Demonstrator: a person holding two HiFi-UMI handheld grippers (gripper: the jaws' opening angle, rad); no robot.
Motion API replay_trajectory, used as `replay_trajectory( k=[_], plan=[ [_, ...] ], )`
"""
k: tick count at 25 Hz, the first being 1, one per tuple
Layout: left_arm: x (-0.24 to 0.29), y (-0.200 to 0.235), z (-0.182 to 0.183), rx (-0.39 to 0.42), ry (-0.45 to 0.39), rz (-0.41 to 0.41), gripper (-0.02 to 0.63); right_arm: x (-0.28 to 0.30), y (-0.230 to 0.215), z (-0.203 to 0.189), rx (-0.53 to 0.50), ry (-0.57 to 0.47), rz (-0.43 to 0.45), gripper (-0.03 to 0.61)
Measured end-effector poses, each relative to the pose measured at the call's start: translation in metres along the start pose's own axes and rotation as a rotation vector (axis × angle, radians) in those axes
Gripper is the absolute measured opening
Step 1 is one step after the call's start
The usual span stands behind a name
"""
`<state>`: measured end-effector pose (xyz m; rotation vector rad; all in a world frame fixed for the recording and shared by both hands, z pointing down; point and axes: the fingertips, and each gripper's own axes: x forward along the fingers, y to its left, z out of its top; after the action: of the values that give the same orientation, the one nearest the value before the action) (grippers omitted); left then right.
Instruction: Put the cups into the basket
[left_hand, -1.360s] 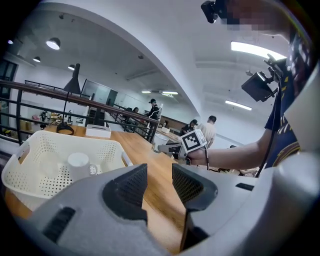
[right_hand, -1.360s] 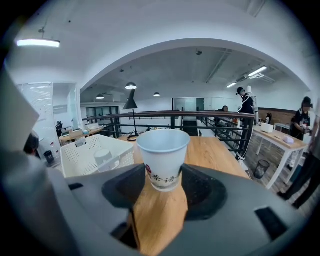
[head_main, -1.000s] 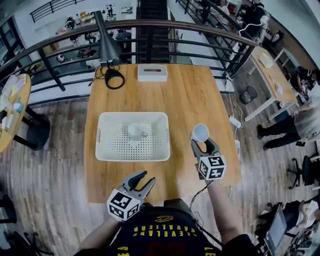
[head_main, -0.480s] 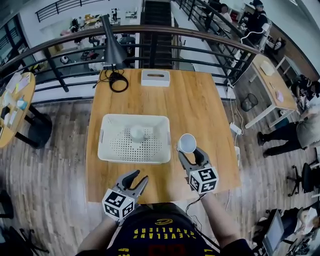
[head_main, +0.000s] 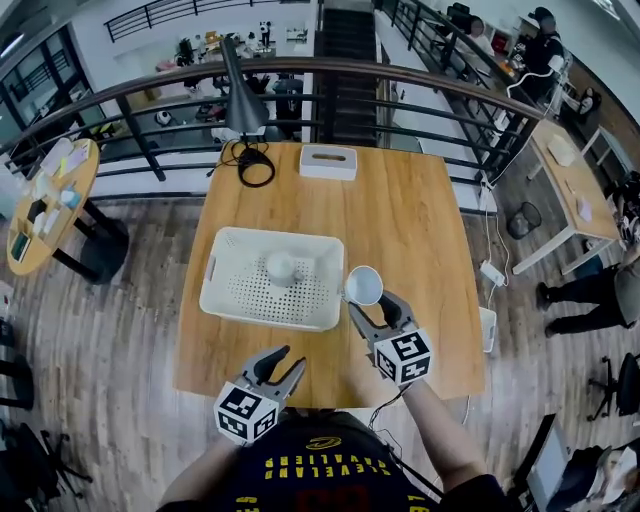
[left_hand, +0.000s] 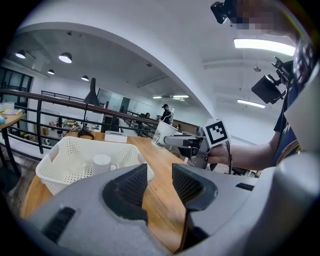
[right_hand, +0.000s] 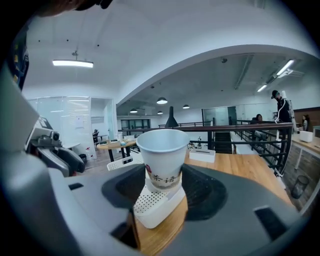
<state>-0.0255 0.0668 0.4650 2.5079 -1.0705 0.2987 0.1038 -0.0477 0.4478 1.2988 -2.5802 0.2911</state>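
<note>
My right gripper (head_main: 372, 301) is shut on a white paper cup (head_main: 363, 285) with a printed band, held upright just above the right front corner of the white perforated basket (head_main: 212, 283). In the right gripper view the cup (right_hand: 162, 155) stands between the jaws over the basket's corner (right_hand: 156, 206). Another white cup (head_main: 280, 266) lies upside down inside the basket. My left gripper (head_main: 289, 361) hangs open and holds nothing near the table's front edge. In the left gripper view its jaws (left_hand: 160, 182) point at the basket (left_hand: 65, 150) and the held cup (left_hand: 162, 134).
A white tissue box (head_main: 328, 162) sits at the table's far edge, with a black lamp (head_main: 243, 105) and coiled cable (head_main: 254, 163) at the far left corner. A railing runs behind the table. A round side table (head_main: 45, 195) stands to the left.
My right gripper has carried the cup leftward, from the table's right side to the basket's right front corner. The left gripper has stayed near the front edge.
</note>
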Motion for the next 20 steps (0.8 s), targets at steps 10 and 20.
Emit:
replay_trajectory(
  k=[10,20],
  plan=[
    [-0.013,-0.007,-0.010,-0.052,-0.012,0.125,0.147,0.026,0.013,0.010,-0.074,0.003,0.203,0.235],
    [-0.035,0.026,-0.021,-0.108,-0.011,0.198,0.149,0.078,0.060,0.004,-0.137,0.078,0.347,0.235]
  ],
)
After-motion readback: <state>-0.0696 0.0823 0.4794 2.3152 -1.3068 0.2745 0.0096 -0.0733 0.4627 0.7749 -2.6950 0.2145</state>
